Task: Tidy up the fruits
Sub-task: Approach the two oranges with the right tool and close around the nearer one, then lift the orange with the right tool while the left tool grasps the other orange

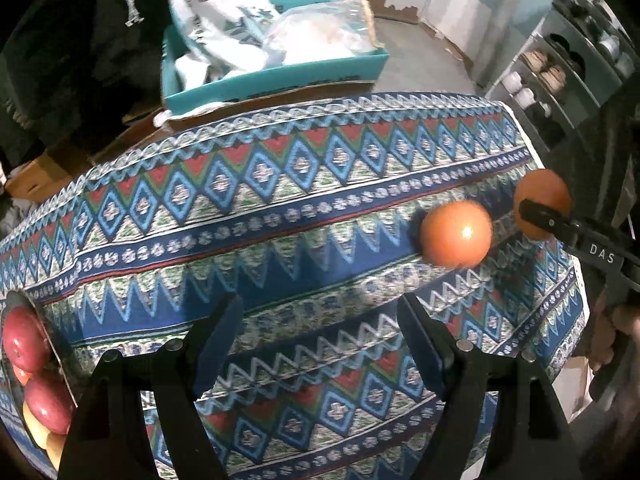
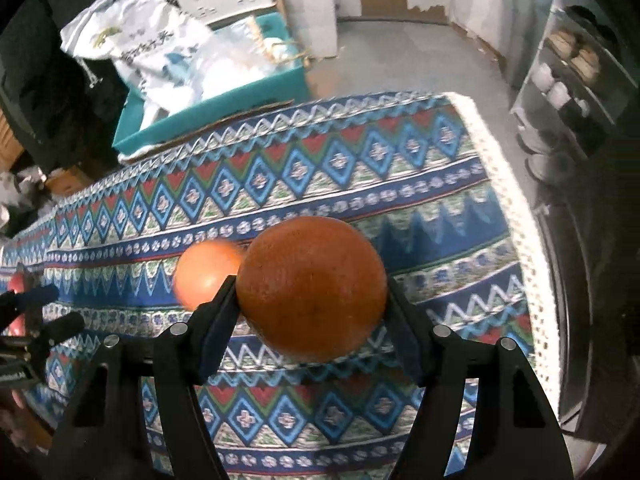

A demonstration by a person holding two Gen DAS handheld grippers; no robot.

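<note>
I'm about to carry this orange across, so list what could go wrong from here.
1. The right gripper pinches the held orange only at its sides, so it may slip during a fast move.
2. The loose orange lies on the patterned tablecloth close beside it; a bump could roll it toward the table edge.
3. The left gripper, open and empty, may cross the path.

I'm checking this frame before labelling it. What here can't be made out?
- Dark container of red and yellow fruit: left wrist view, cut by the edge; count unclear.
- Loose orange fruit: right wrist view, motion-blurred, partly behind the held round orange.
- Right gripper: its pads are hidden behind that orange.
</note>
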